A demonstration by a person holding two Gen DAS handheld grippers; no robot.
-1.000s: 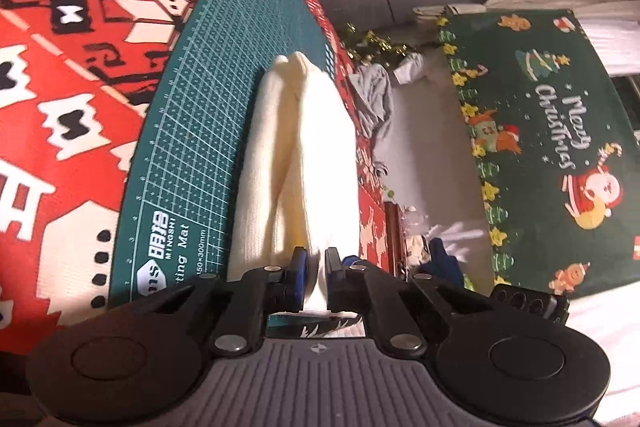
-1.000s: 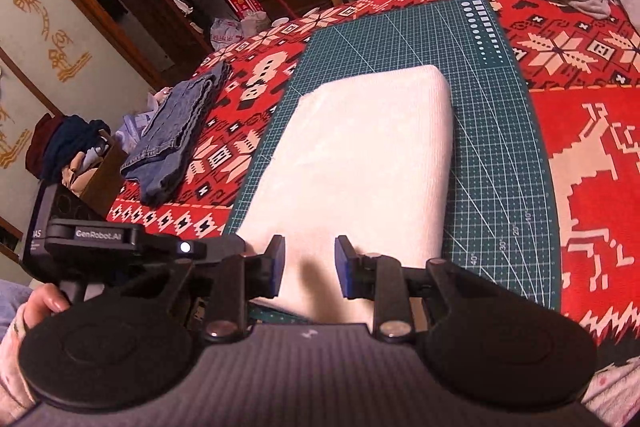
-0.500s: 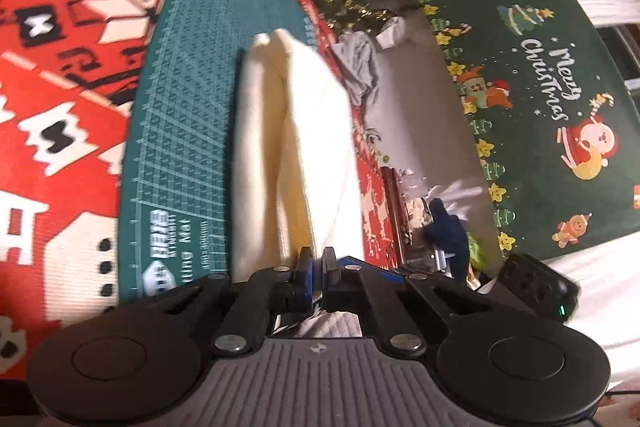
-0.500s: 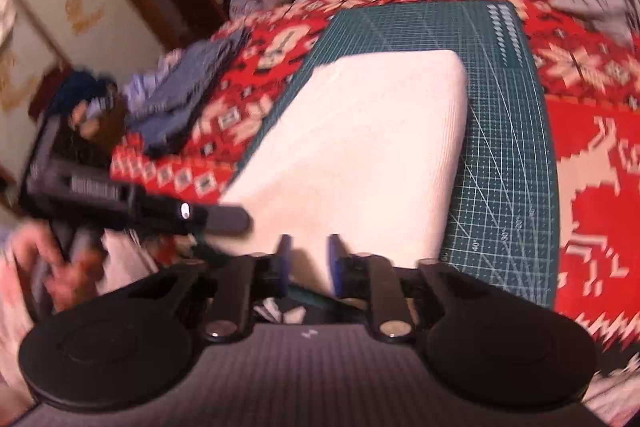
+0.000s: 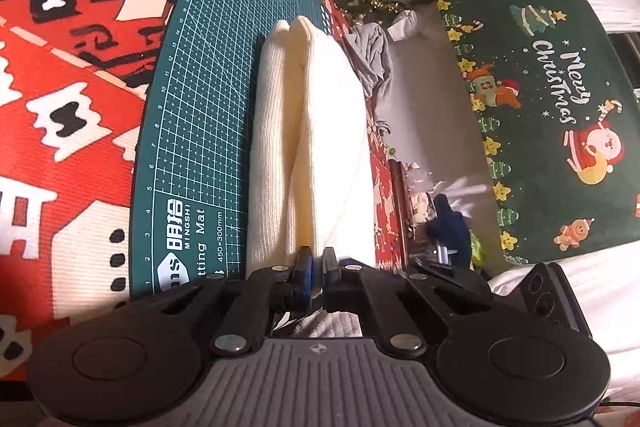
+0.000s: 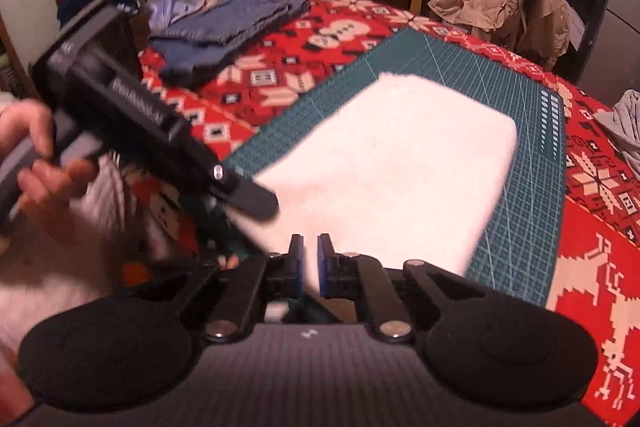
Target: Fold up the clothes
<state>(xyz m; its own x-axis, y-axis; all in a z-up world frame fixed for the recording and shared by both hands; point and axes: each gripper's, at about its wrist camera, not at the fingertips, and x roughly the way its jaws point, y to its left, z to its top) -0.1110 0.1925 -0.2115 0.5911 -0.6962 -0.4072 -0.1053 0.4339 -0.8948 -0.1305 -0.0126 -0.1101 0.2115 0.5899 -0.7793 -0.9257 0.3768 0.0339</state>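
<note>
My left tongs (image 5: 316,277) pinch the near edge of the folded cream ribbed knit garment (image 5: 316,131); my right tongs (image 6: 309,265) clamp that same edge. I judge both corners should travel level, keeping the layers ahead aligned on the green gridded cutting mat (image 5: 208,99).

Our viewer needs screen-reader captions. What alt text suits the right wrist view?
The right gripper pinches the near edge of a folded white garment on a green cutting mat. Folded blue clothes lie beyond on the red patterned tablecloth.
</note>
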